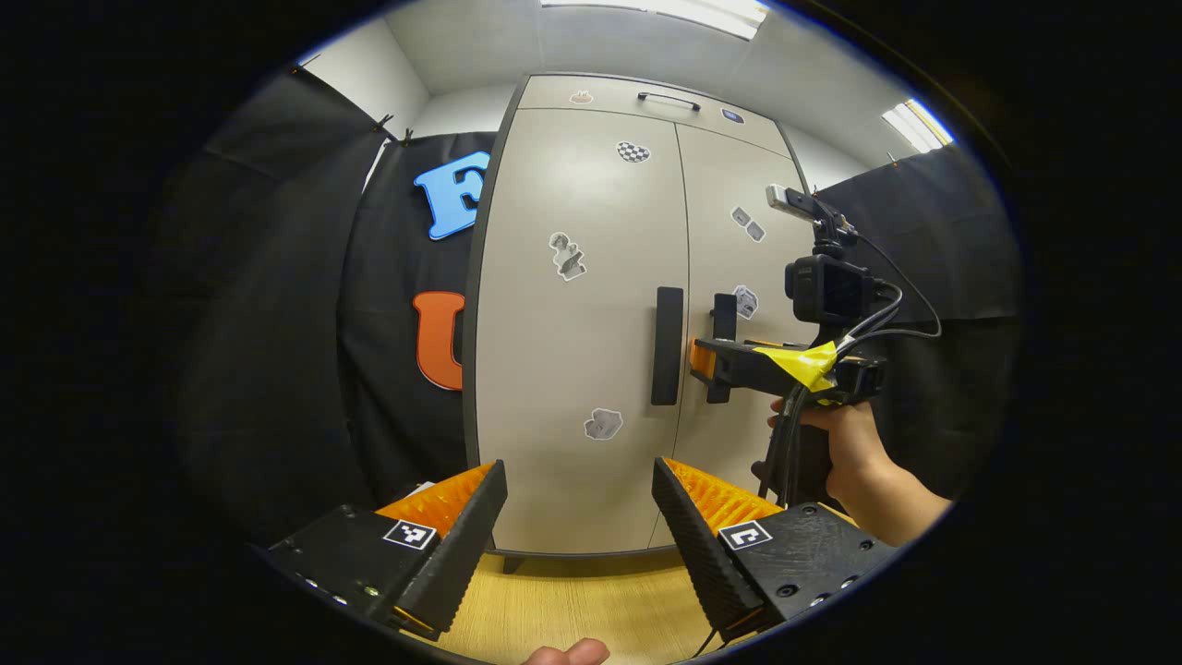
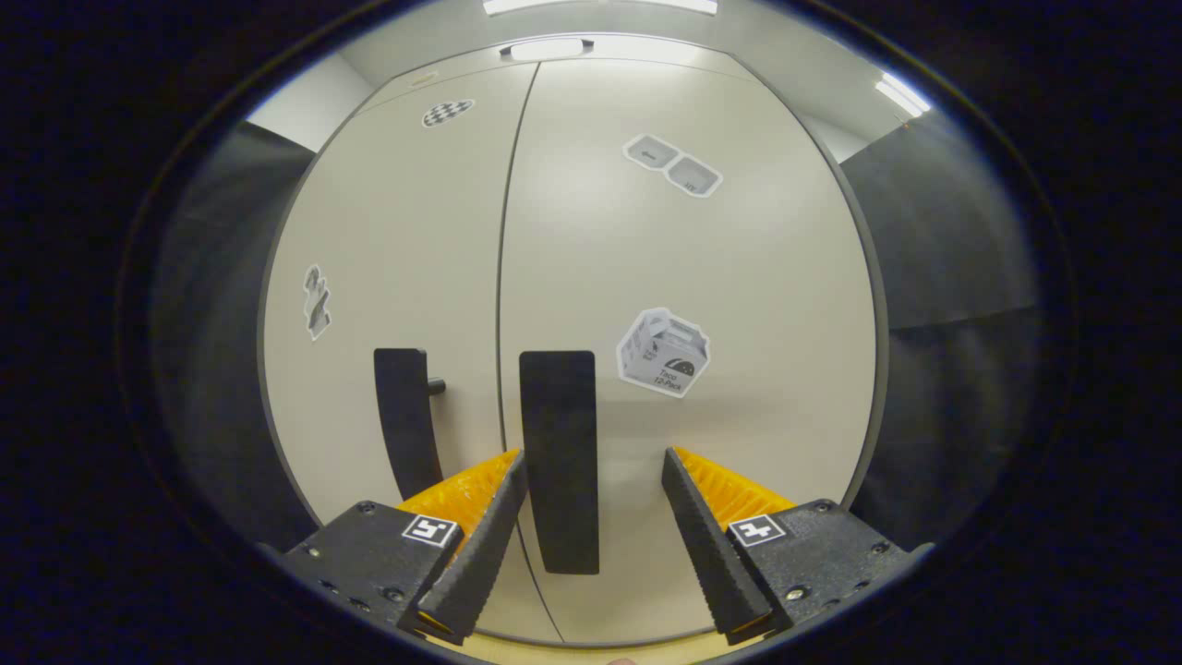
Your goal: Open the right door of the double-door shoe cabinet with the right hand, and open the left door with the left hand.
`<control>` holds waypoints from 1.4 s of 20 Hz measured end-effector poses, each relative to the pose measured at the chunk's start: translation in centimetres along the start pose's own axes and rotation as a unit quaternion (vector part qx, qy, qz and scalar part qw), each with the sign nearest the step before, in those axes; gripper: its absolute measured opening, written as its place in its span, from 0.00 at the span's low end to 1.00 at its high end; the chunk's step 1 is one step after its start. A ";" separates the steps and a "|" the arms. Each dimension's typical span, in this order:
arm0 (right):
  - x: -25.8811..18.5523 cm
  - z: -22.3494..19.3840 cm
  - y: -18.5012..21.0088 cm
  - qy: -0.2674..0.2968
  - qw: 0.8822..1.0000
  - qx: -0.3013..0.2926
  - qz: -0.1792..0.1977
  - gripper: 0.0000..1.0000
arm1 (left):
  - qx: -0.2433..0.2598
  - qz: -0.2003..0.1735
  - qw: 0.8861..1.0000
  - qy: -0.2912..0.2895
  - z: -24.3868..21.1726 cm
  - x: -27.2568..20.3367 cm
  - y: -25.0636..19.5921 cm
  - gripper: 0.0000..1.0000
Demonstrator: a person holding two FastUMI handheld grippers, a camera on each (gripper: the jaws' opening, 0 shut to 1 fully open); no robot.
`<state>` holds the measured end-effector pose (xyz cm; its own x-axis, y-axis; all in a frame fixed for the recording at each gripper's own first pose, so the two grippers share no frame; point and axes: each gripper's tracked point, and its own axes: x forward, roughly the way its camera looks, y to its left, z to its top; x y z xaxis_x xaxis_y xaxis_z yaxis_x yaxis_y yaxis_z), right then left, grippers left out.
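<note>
With both doors shut, my right claw (image 2: 591,499) gapes empty around the right door's handle (image 2: 559,457), so next I pinch and pull.

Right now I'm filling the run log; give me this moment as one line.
beige double-door shoe cabinet: both doors closed | right gripper: jaws open, straddling black right door handle | left gripper: open, back from cabinet
</note>
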<state>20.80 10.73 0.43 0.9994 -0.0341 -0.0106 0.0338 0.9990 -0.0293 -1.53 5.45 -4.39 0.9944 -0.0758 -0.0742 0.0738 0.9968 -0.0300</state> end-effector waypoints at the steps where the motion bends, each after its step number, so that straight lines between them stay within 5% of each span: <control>1: 0.1 -0.1 0.0 0.002 1.000 -0.001 0.000 0.92 | 0.000 -0.001 1.000 0.000 0.0 0.0 0.0 0.95; 5: -0.1 -0.2 -0.2 0.008 1.000 -0.001 0.001 0.87 | 0.000 -0.003 1.000 0.003 -0.3 0.0 -0.2 0.95; 6: 0.1 -0.1 -0.1 0.003 1.000 0.004 0.001 0.76 | 0.000 -0.004 1.000 0.004 -0.4 0.0 -0.2 0.95; 9: 0.0 -0.4 0.9 0.006 1.000 -0.001 0.007 0.63 | 0.001 -0.006 1.000 0.006 -0.5 0.0 -0.4 0.95; 12: 0.1 -0.3 1.1 -0.002 1.000 -0.024 0.004 0.31 | 0.001 -0.003 1.000 0.004 -0.4 -0.3 -0.2 0.95; 16: 0.0 -0.2 1.3 -0.003 1.000 -0.004 0.020 0.11 | 0.001 0.003 1.000 0.002 -0.4 -0.4 0.3 0.95; 28: -4.6 -0.4 0.5 0.000 0.998 -0.010 0.067 0.09 | 0.000 0.010 1.000 0.002 -0.7 -1.7 0.0 0.95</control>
<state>16.22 11.37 0.10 0.9948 0.1006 -0.0165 -0.1013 0.9938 -0.0466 -3.24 5.61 -4.92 0.9952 -0.0569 -0.0795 0.0547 0.9981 -0.0285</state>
